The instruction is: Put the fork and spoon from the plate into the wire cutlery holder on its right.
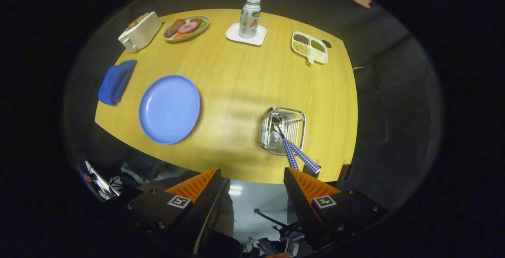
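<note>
With the fork and spoon [296, 153] standing in the wire cutlery holder [282, 130] and the plate [169, 109] bare, keep the hand-held gripper [252, 181] released and withdraw clear of the handles.

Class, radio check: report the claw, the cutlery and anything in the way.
Claw open, empty, held above table edge. Two checked-handled utensils standing in wire cutlery holder. Blue plate bare. Nothing in the way.

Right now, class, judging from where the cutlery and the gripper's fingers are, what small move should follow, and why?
Probably just draw the gripper back and stop: its fingers are open and hold nothing, the blue plate is bare, and two checked-handled utensils already stand in the wire cutlery holder.
</note>
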`<state>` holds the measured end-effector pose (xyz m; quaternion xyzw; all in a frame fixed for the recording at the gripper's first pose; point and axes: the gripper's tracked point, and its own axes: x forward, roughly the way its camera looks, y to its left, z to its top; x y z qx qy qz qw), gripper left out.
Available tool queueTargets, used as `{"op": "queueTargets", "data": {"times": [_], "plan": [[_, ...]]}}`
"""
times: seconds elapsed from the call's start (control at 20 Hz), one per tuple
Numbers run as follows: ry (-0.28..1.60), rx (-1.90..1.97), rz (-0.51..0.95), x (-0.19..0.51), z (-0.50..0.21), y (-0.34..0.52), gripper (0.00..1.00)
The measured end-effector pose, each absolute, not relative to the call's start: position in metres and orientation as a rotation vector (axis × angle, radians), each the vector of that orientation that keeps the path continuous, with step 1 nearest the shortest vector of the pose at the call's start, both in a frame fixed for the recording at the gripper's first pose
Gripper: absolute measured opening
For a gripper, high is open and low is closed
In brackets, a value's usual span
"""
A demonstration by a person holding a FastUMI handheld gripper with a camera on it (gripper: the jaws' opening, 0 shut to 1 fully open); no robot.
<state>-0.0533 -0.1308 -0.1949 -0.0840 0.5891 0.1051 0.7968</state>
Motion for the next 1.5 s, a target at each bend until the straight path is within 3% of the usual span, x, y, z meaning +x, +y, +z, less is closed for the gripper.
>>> {"op": "queueTargets", "data": {"times": [0.5,0.8,1.15,1.4,1.5], "plan": [[0.767,-0.041,0.282,-0.015,-0.15,-0.055,0.97],[0.271,-0.041,0.211,0.005,-0.064,-0.045,0.97],[0.126,-0.062,0.199,0.002,-0.039,-0.028,0.97],[-0.136,-0.11,0.154,-0.008,0.016,-0.017,0.97],[-0.161,-0.106,0.13,-0.015,0.021,-0.015,0.96]]}}
